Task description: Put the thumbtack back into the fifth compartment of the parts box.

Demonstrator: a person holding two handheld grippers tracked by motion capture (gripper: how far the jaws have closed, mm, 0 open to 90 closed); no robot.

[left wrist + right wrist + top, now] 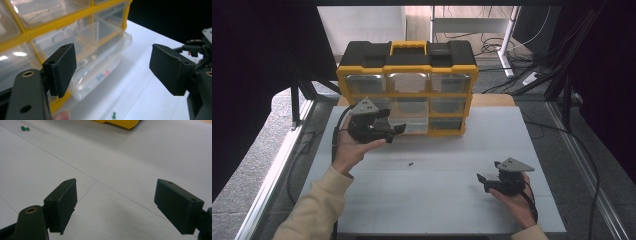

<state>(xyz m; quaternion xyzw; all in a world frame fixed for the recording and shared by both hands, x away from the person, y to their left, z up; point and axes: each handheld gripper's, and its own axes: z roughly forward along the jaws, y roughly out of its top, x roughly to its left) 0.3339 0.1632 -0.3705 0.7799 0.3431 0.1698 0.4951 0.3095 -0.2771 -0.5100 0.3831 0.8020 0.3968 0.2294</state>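
A yellow and black organiser box (407,65) with clear drawers stands at the back of the white table (437,210). Its bottom middle drawer (414,125) is pulled part way out; in the left gripper view this clear drawer (100,62) holds something small in red and blue. My left gripper (396,122) is held up just left of that drawer, open (112,65), with nothing between its jaws. A tiny green push pin (411,163) lies on the table in front of the box. My right gripper (482,182) rests low at the right, open (115,195) and empty.
The push pin (25,128) lies far off to the upper left in the right gripper view, with a corner of the box (120,123) beyond it. Cables and a table leg (507,45) are on the floor behind.
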